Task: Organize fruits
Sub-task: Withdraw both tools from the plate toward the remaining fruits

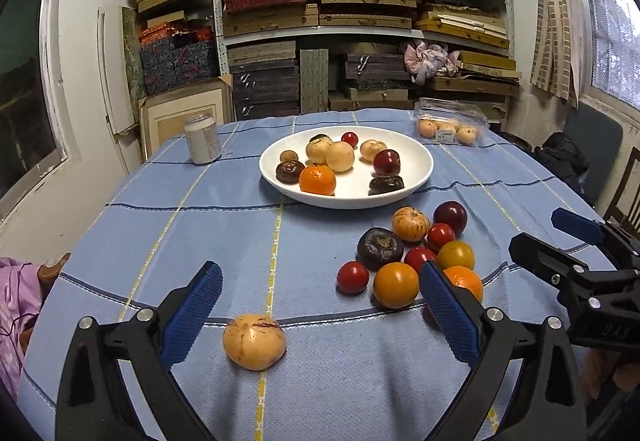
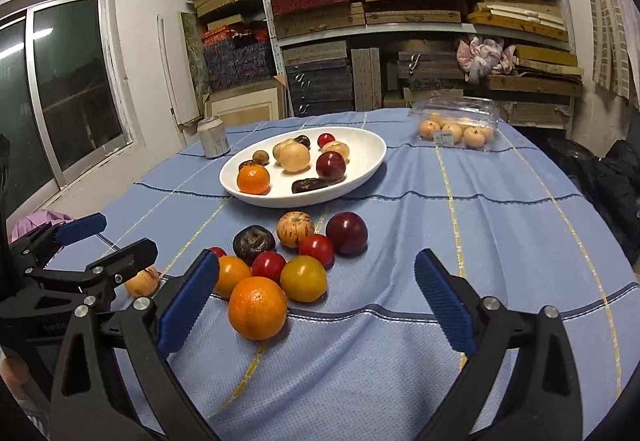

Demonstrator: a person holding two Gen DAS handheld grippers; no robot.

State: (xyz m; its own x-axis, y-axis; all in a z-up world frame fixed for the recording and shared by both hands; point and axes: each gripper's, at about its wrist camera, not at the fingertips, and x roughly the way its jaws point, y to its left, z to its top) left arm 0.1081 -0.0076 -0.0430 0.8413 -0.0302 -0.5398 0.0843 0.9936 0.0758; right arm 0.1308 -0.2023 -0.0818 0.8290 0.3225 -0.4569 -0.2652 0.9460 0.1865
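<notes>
1. The left gripper (image 1: 320, 305) is hanging spread wide, a pale fruit (image 1: 254, 341) lying between its fingers.
2. The right gripper (image 2: 318, 297) is gaping too, an orange (image 2: 257, 308) sitting just inside its left finger.
3. Beyond both, a white plate (image 1: 416, 177) is holding more fruit.

Left tool (image 1: 320, 307) open over pale fruit (image 1: 254, 341); fruit cluster (image 1: 416, 253) right, white plate (image 1: 420, 177) behind.

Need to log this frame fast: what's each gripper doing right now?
Left gripper: jaws open, holding nothing, pale fruit lies between them.
Right gripper: jaws open, holding nothing, orange near left jaw.
</notes>
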